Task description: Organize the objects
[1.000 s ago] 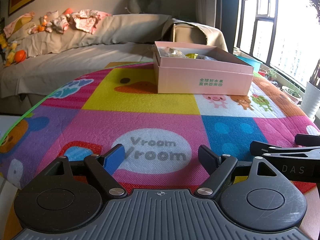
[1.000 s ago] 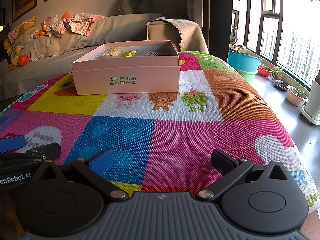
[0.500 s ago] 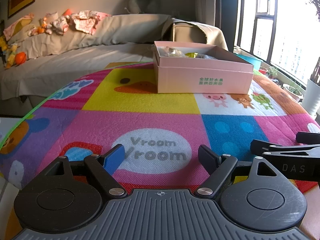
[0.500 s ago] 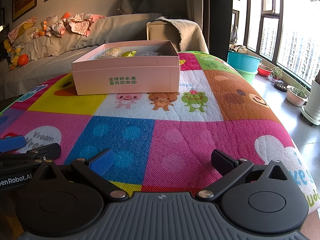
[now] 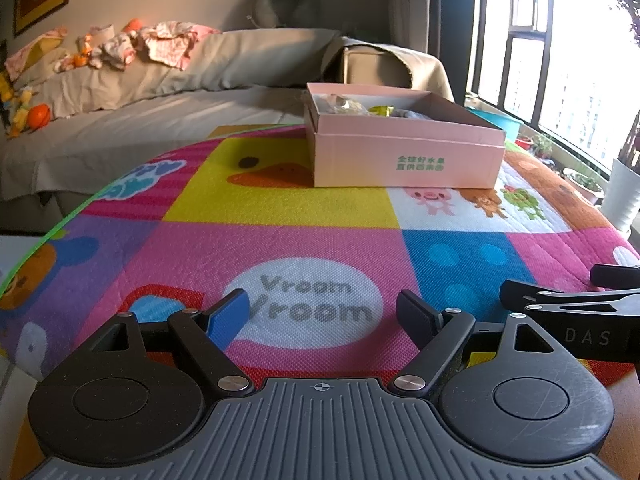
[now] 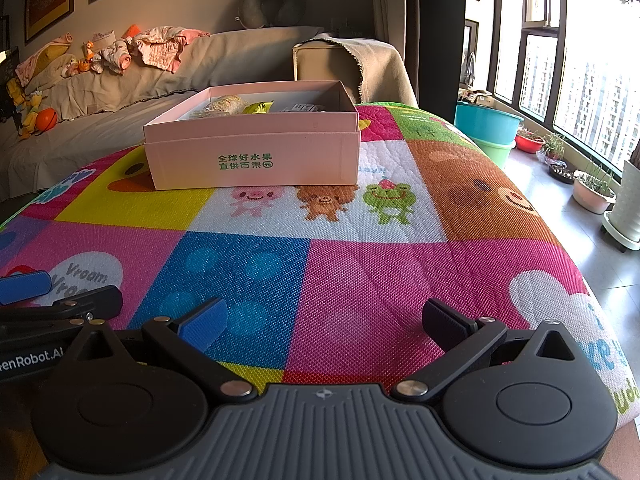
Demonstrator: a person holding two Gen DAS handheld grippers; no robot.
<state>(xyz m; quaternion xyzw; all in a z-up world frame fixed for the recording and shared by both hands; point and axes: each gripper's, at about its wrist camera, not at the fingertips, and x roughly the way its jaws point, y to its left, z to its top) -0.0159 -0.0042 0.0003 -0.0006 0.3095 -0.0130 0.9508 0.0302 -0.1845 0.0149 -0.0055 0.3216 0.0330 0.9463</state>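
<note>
Pink cardboard box (image 6: 251, 142), square-cornered, smooth, lid off, green print on the front wall. Sits on the far part of the play mat (image 6: 360, 272), well apart from both grippers. Inside: a crinkly clear bag (image 6: 222, 105), something yellow-green (image 6: 258, 107), a flat printed packet (image 6: 302, 108). Mat bumpy and woven, bright squares with a pig, a bear, a frog. Left gripper (image 5: 322, 312) low over the "Vroom" bubble, fingers spread wide, holding nothing. Right gripper (image 6: 322, 318) low over blue and pink squares, fingers spread wide too, holding nothing. Soft grey sofa (image 6: 120, 92) behind, rumpled clothes on top.
</note>
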